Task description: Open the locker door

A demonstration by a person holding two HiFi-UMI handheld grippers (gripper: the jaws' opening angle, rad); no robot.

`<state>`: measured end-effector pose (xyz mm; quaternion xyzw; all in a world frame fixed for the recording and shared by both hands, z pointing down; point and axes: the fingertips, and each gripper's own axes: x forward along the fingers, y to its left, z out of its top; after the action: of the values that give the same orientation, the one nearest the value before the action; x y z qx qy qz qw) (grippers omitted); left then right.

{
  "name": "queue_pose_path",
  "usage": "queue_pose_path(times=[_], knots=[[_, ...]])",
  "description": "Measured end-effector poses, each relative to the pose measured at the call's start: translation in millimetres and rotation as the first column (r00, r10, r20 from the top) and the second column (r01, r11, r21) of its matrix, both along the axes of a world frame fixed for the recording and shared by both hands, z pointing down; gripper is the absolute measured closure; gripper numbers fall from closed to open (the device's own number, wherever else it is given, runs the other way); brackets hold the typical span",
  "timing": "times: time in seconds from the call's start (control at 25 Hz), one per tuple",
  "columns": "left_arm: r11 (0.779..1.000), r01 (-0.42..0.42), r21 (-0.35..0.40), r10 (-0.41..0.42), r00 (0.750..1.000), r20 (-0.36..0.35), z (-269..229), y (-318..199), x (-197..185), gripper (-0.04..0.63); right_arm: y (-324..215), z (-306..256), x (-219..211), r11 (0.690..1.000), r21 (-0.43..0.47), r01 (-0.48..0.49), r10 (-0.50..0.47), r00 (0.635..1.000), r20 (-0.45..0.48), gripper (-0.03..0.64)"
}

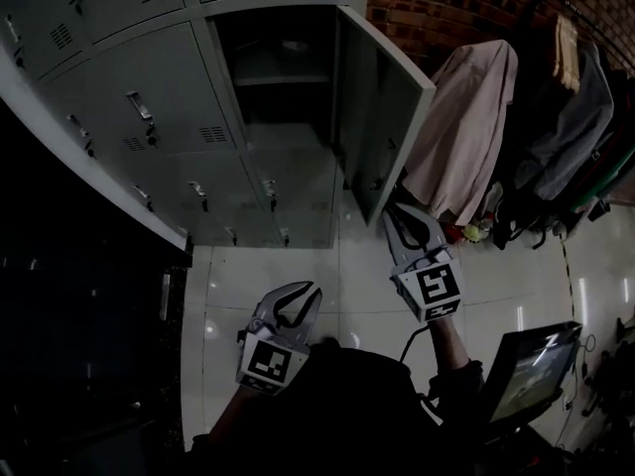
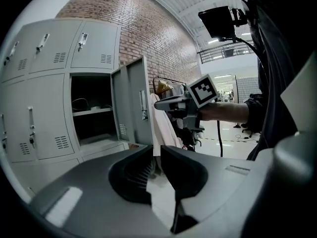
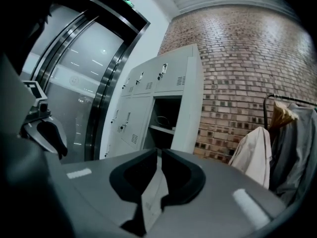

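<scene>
Grey locker door (image 1: 382, 107) stood open.
Right gripper (image 1: 397, 211) hovered beside its near edge, left gripper (image 1: 310, 294) idle nearer; both jaws closed, empty, the job seemingly done.

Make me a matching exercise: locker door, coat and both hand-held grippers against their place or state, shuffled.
1 locker door
2 coat
3 left hand-held gripper
4 right hand-held gripper

A cream, hanging up
B shut, low over the floor
C swung wide open
D shut, beside the door's lower corner

Pairs: 1-C, 2-A, 3-B, 4-D
</scene>
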<state>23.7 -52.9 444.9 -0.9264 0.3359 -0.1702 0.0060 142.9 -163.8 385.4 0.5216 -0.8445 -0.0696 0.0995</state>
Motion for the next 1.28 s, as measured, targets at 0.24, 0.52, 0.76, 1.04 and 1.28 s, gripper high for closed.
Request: queue_pose_path(times=[0.24,0.52,0.76,1.04,1.28], knots=[[0.999,0.039,-0.001,-0.039,0.999,-0.007,0,0,-12,0.549,-29,-16,13,0.999,0.021,-0.027,0.028,1.0,-0.006,0.582],[0.999,0.052,-0.006,-0.052,0.999,-0.003,2,2,-15,0.549,-36,-16,11,1.0,0.021,-0.017,0.017,1.0,0.016,0.574],[0.998,0.056,-0.003,-0.056,0.998,-0.004,2,2,-15,0.549,-34,-17,-4,0.999,0.033,0.008,-0.009,1.0,0.018,0.589],[0.998,0.069,-0.006,-0.069,0.998,0.001,2,-2,-18,0.549,-27,-12,-95,0.961,0.014,0.275,-0.273,0.96,-0.057,0.578],[0.997,0.078,0.002,-0.078,0.997,-0.006,-3,-3,-17,0.549,-10,-13,-124,0.934,-0.001,0.358,-0.358,0.933,-0.039,0.571]])
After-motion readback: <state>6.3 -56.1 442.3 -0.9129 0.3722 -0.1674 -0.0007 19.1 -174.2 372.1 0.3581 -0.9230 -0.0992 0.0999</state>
